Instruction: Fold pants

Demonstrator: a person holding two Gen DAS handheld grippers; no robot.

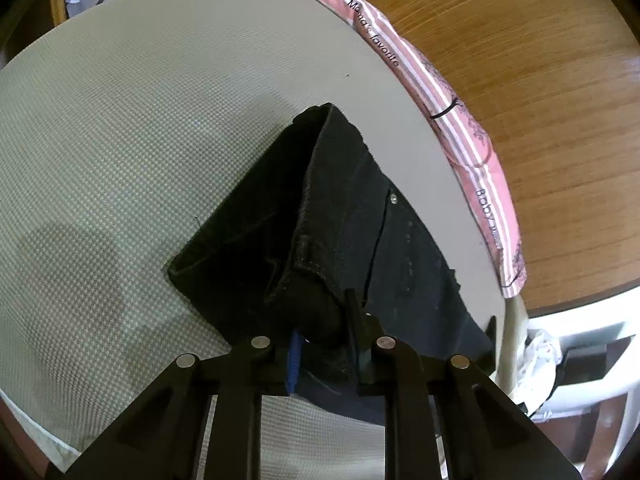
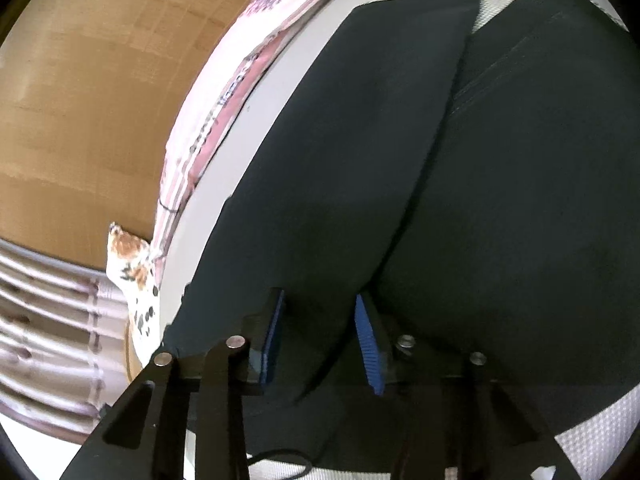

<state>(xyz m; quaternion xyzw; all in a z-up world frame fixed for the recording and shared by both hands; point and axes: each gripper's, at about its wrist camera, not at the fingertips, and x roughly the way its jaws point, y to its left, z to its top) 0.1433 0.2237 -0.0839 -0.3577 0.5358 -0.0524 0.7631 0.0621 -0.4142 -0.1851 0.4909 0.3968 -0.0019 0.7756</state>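
Note:
Black pants [image 1: 340, 220] lie on a grey textured mat [image 1: 120, 120], the waist end folded into a dark wedge with a rivet showing. My left gripper [image 1: 326, 344] is shut on a bunched piece of the waistband at the near edge of the pants. In the right wrist view the two pant legs [image 2: 480, 200] stretch away side by side, with a narrow gap of mat between their far ends. My right gripper [image 2: 320, 320] straddles the inner edge of the left leg. Its blue pads [image 2: 272, 340] stand apart, and fabric sits between them unpressed.
A pink striped cloth [image 1: 440, 92] with printed words runs along the mat's right edge; its other stretch [image 2: 208, 136] shows in the right wrist view. Beyond it lies wooden floor [image 1: 540, 80]. White furniture [image 1: 580, 344] holding crumpled laundry stands low on the right. A floral cloth [image 2: 136, 264] hangs off the mat's corner.

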